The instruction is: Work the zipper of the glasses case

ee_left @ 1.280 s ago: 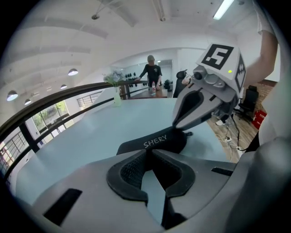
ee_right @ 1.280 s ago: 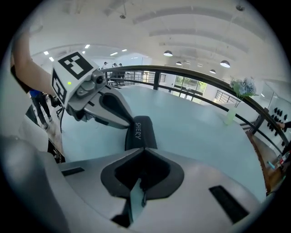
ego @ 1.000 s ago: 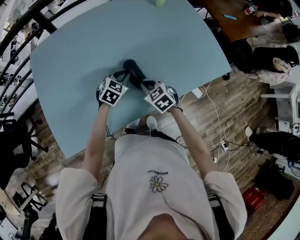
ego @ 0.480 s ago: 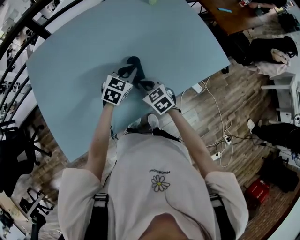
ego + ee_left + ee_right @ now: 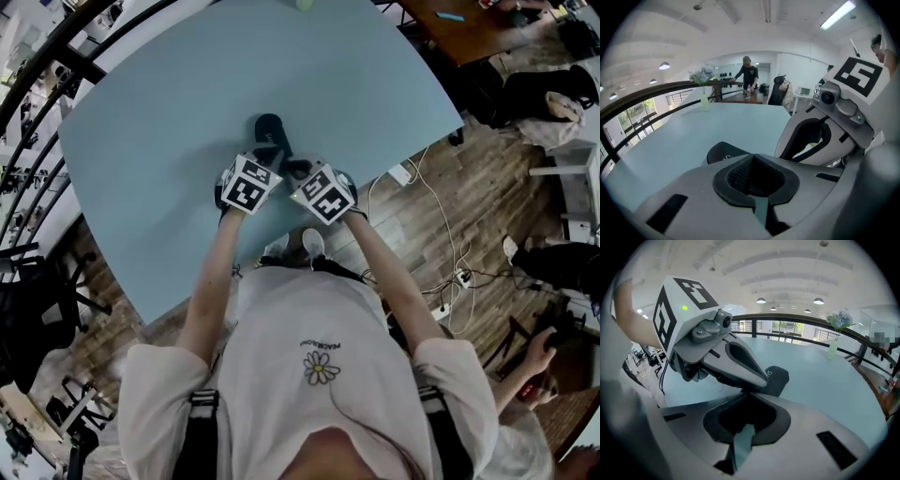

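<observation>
One dark glasses case (image 5: 271, 131) lies on the pale blue table (image 5: 159, 103), a little in from its near edge, with bare tabletop wide on both sides and beyond, up to a single vase of flowers (image 5: 703, 99) at the far rim. Two tools, the left tool (image 5: 752, 158) and the right tool (image 5: 746, 397), both clenched, crowd the case's near end; whether either pinches part of it cannot be told.

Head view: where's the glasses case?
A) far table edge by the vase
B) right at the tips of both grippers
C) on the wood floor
B: the dark glasses case sits mid-table, directly ahead of the left gripper and right gripper, both pointed at its near end.
</observation>
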